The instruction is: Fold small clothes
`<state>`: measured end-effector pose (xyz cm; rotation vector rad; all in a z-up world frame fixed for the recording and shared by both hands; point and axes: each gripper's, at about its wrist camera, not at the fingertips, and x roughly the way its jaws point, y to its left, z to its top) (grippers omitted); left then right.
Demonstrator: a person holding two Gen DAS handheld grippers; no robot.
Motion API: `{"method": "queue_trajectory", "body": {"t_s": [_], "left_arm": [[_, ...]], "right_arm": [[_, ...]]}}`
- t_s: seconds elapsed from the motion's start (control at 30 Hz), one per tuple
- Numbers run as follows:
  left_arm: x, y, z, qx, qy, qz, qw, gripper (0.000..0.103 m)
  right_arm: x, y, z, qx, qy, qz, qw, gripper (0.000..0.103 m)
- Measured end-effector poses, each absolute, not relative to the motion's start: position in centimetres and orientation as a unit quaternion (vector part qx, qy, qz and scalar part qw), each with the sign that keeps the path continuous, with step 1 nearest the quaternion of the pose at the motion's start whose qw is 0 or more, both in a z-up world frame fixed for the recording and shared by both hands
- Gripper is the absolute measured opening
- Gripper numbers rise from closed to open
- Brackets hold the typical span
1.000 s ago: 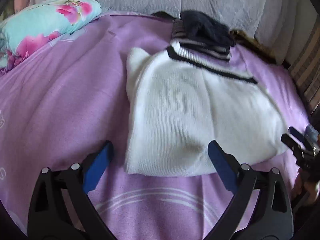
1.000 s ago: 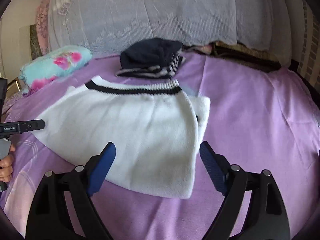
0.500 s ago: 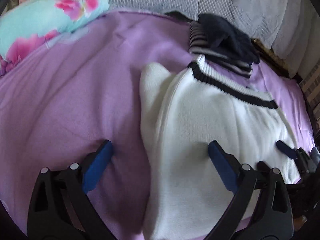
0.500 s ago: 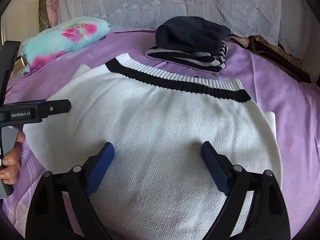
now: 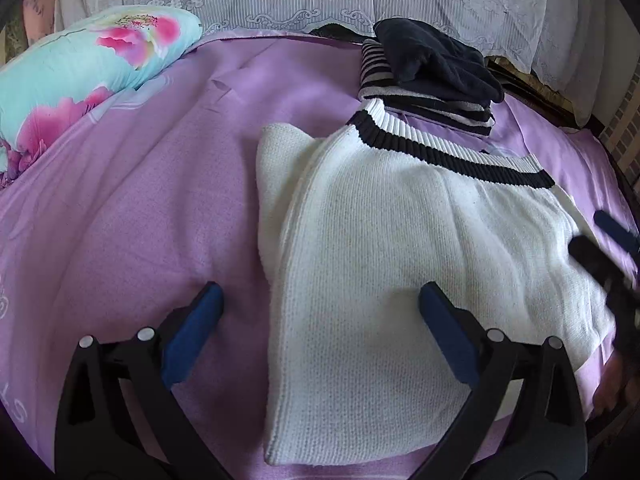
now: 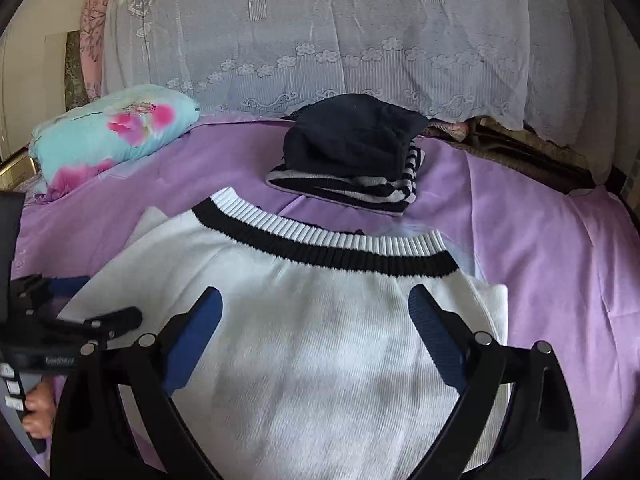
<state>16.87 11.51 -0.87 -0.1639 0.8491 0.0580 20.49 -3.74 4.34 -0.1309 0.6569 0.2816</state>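
White knit sweater (image 5: 400, 280) with a black band below a white ribbed hem, lying flat on the purple sheet (image 5: 140, 220); one folded part shows along its left edge in the left wrist view. Beyond the hem, a stack (image 6: 352, 160) of dark and striped folded clothes. Left gripper (image 5: 320, 320) tilted down over the sweater's left edge, jaws wide apart, one finger over the sheet, the other over the knit. Right gripper (image 6: 316, 328) tilted down above the sweater's middle; its jaws have just been opening and stand wide, gripping nothing.
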Motion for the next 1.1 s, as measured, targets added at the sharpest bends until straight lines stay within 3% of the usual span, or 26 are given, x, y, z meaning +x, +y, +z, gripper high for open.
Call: {"method": "queue_trajectory", "body": {"t_s": [0.23, 0.37, 0.53, 0.73, 0.93, 0.97, 1.03, 1.1], "left_arm": [[16.8, 11.7, -0.9, -0.083, 0.411, 0.027, 0.907, 0.101], [17.0, 11.4, -1.0, -0.078, 0.414, 0.028, 0.906, 0.101], [16.7, 11.5, -0.9, -0.081, 0.415, 0.023, 0.906, 0.101], [16.3, 13.0, -0.4, -0.141, 0.414, -0.016, 0.899, 0.101], [15.8, 14.5, -0.1, -0.194, 0.408, -0.024, 0.892, 0.101], [15.6, 14.7, 0.3, -0.198, 0.400, -0.023, 0.895, 0.101], [15.5, 14.9, 1.5, -0.203, 0.380, -0.030, 0.902, 0.101], [16.1, 14.8, 3.0, -0.208, 0.360, -0.042, 0.909, 0.101]], "right_arm": [[25.5, -2.8, -1.2, -0.072, 0.414, 0.113, 0.900, 0.097], [25.1, -3.0, -0.8, -0.066, 0.405, 0.118, 0.904, 0.098], [21.3, -5.2, 2.0, -0.037, 0.325, 0.130, 0.936, 0.098], [18.4, -5.7, -0.1, -0.105, 0.363, 0.116, 0.919, 0.098], [17.5, -7.6, 1.7, -0.036, 0.338, 0.156, 0.927, 0.099], [17.6, -8.1, 2.5, -0.009, 0.331, 0.172, 0.928, 0.098], [18.4, -8.9, 3.9, 0.057, 0.329, 0.213, 0.918, 0.085], [20.5, -9.6, 4.4, 0.122, 0.351, 0.258, 0.892, 0.064]]}}
